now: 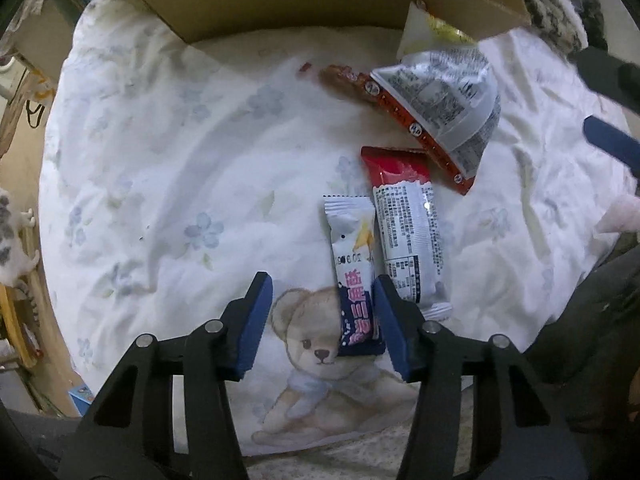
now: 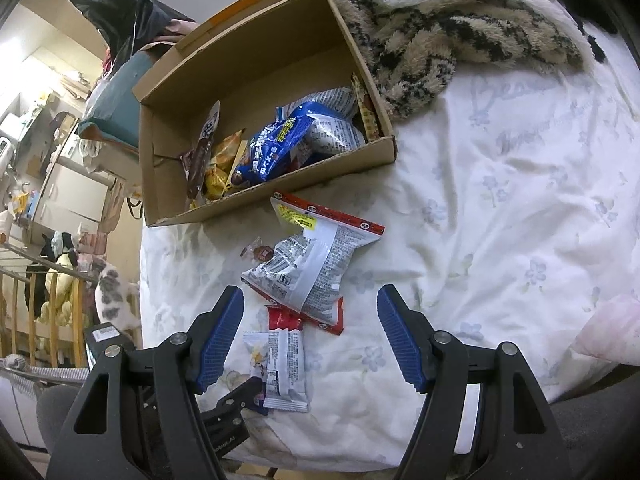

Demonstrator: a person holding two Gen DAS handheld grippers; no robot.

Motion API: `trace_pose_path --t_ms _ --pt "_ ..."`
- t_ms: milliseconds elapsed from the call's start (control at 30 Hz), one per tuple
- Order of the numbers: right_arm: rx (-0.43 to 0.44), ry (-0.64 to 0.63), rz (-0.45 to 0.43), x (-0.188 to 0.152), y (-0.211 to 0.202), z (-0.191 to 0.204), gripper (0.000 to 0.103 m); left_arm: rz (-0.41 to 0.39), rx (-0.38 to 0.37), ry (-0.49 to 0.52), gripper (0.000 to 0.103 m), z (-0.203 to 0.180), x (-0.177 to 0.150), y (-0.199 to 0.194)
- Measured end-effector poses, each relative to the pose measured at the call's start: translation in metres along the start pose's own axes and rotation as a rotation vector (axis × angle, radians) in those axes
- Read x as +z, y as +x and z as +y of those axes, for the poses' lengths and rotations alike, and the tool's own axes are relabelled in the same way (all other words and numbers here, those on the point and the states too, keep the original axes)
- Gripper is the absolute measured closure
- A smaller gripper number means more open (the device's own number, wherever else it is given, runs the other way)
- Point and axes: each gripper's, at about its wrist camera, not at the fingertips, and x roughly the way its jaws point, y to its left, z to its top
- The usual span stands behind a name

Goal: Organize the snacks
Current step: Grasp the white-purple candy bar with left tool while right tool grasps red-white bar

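Note:
A white and navy snack bar (image 1: 354,276) lies on the bed sheet, its near end between the fingers of my open left gripper (image 1: 322,320), close to the right finger. Beside it lies a red and white bar (image 1: 408,232), and beyond that a silver bag with red edges (image 1: 444,100). My right gripper (image 2: 310,336) is open and empty above the same bars (image 2: 284,364) and silver bag (image 2: 308,268). A cardboard box (image 2: 280,184) holding several snack packs, one a blue bag (image 2: 276,148), stands at the far side of the bed.
A small brown wrapped snack (image 2: 262,254) lies between the silver bag and the box. A furry striped blanket (image 2: 448,36) lies behind the box at the right. The bed edge is at the left, with a rail and soft toys (image 2: 60,288) beyond it.

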Motion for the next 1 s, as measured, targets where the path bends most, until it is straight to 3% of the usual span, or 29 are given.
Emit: trace_pose_path --t_ms 100,167,333,467,633,867,1000 --pt "-0.030 -0.019 -0.007 0.000 0.001 0.002 0.031 0.011 0.028 0.005 0.060 -0.003 0.002 0.012" --pt "-0.040 -0.031 -0.002 -0.001 0.002 0.003 0.031 -0.010 0.048 -0.005 0.090 -0.002 0.005 0.011" --pt "-0.046 -0.037 0.027 -0.004 0.008 0.003 0.031 -0.059 0.021 -0.069 0.090 0.010 0.007 -0.010" --pt "-0.022 -0.033 0.103 -0.010 0.023 0.005 0.031 -0.108 0.014 -0.157 0.090 0.030 0.001 -0.032" --pt "-0.043 -0.092 0.204 -0.021 0.050 0.020 0.031 -0.153 0.088 -0.201 0.090 0.043 -0.006 -0.046" --pt "-0.099 -0.219 0.328 -0.046 0.100 0.049 0.031 -0.151 0.119 -0.223 0.090 0.051 0.000 -0.042" --pt "-0.121 -0.265 0.348 -0.054 0.110 0.059 0.031 -0.160 0.133 -0.218 0.090 0.048 0.002 -0.043"
